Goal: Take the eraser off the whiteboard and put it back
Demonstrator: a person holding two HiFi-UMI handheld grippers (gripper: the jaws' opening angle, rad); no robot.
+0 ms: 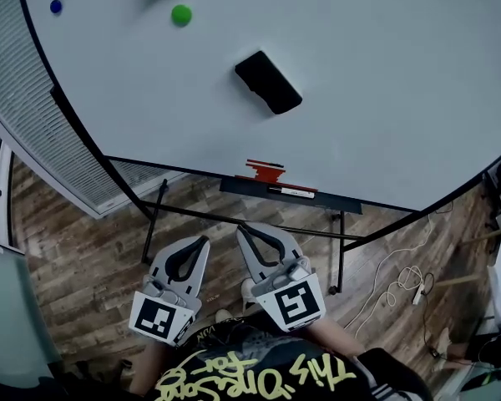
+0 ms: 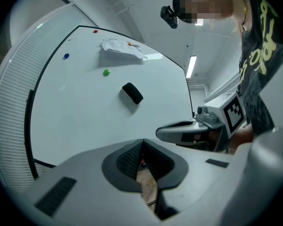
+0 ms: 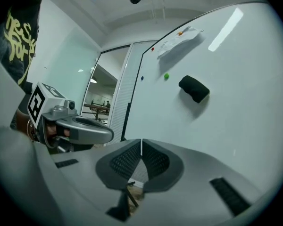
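A black eraser (image 1: 268, 82) clings to the whiteboard (image 1: 401, 98) just above the centre of the head view, well apart from both grippers. In the lower middle of the frame, the left gripper (image 1: 204, 240) and the right gripper (image 1: 244, 227) are held side by side above the wooden floor (image 1: 83, 266), each with jaws pressed together on nothing. A green magnet (image 1: 181, 14) sits toward the upper left.

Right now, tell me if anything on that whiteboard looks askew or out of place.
The black eraser clings to the whiteboard at a slant, mid-board, not on the tray. A crumpled paper hangs crookedly near the top edge. Nothing looks damaged.
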